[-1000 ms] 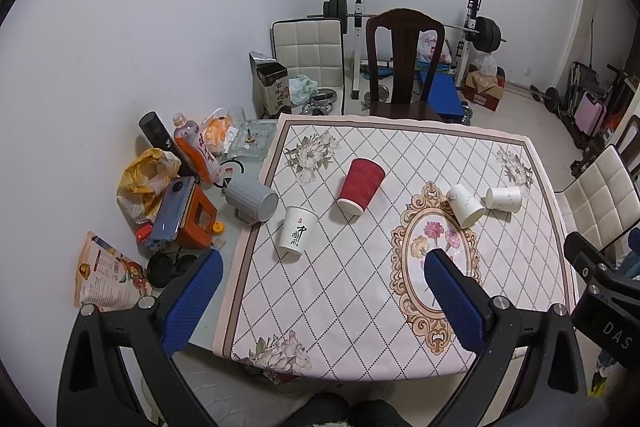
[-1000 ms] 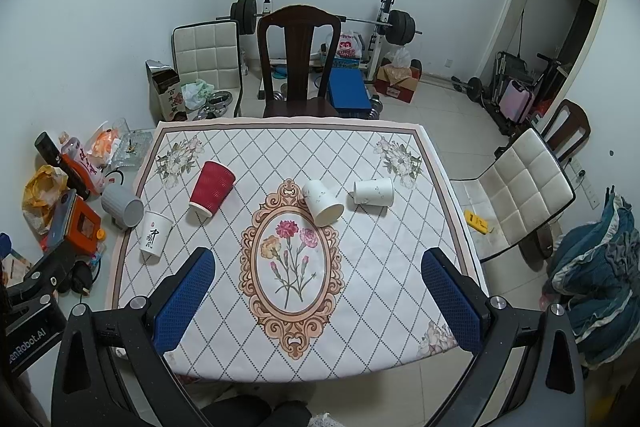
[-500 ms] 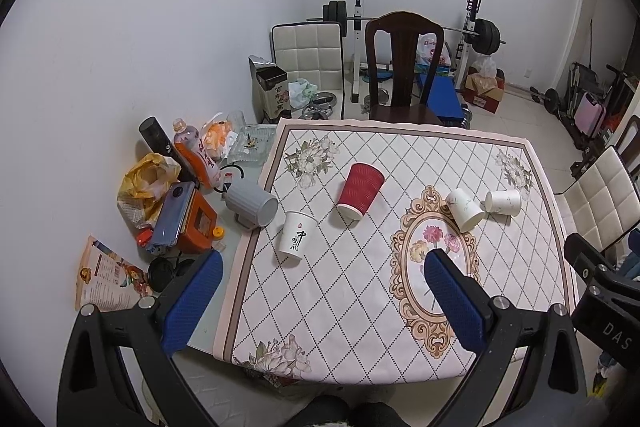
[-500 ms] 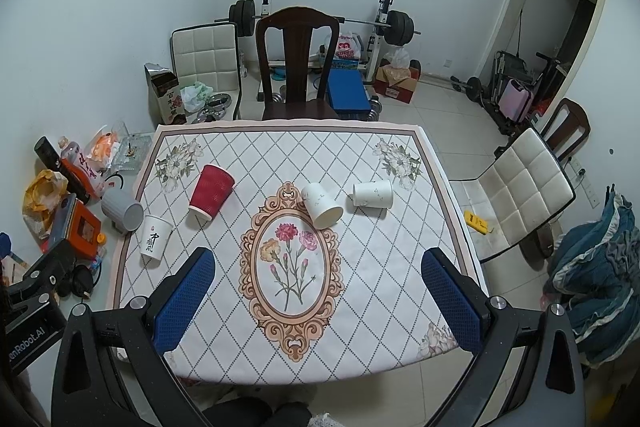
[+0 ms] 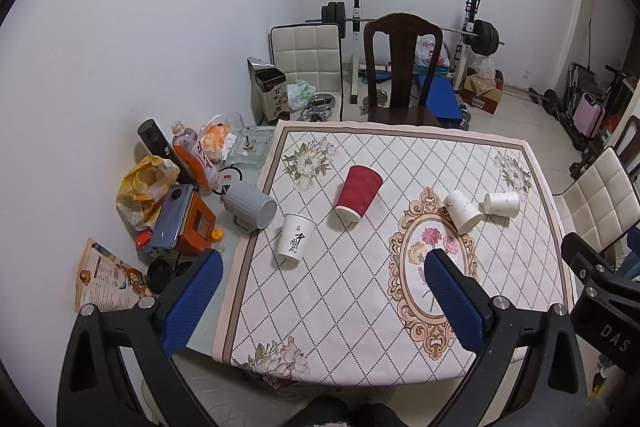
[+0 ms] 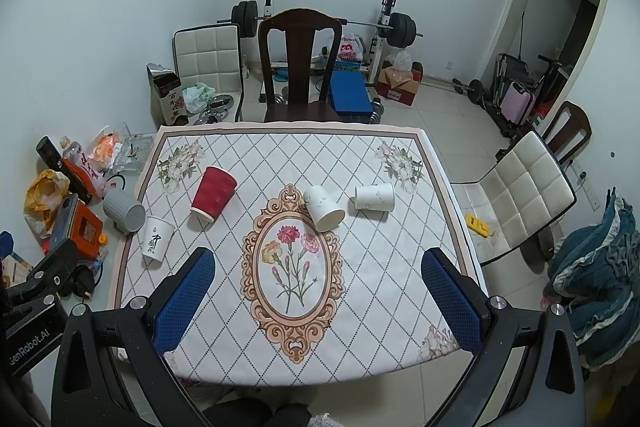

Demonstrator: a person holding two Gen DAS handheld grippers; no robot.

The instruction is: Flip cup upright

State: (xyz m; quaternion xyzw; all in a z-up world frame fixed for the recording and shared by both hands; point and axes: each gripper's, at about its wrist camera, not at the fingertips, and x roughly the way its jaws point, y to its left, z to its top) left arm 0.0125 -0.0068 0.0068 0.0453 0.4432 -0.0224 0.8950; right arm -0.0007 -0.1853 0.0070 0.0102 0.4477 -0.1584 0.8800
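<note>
A red ribbed cup (image 5: 358, 195) (image 6: 212, 196) lies on its side on the patterned tablecloth (image 5: 360, 307). Two white paper cups (image 5: 462, 211) (image 5: 502, 204) lie on their sides at the right; in the right wrist view they are near the middle (image 6: 323, 207) (image 6: 375, 196). A white cup with black writing (image 5: 295, 237) (image 6: 157, 239) stands upright at the left. A grey mug (image 5: 250, 205) (image 6: 124, 213) lies on its side off the cloth's left edge. My left gripper (image 5: 320, 291) and right gripper (image 6: 320, 291) are open, empty, high above the near edge.
Clutter sits left of the cloth: an orange box (image 5: 196, 229), a yellow bag (image 5: 146, 183), bottles (image 5: 194, 157), a booklet (image 5: 106, 277). A dark wooden chair (image 5: 402, 67) stands behind the table, a white chair (image 6: 524, 195) to the right. Gym gear lines the back wall.
Both grippers have drawn back and up slightly, so the table looks a little smaller and farther. Nothing on the table has moved.
</note>
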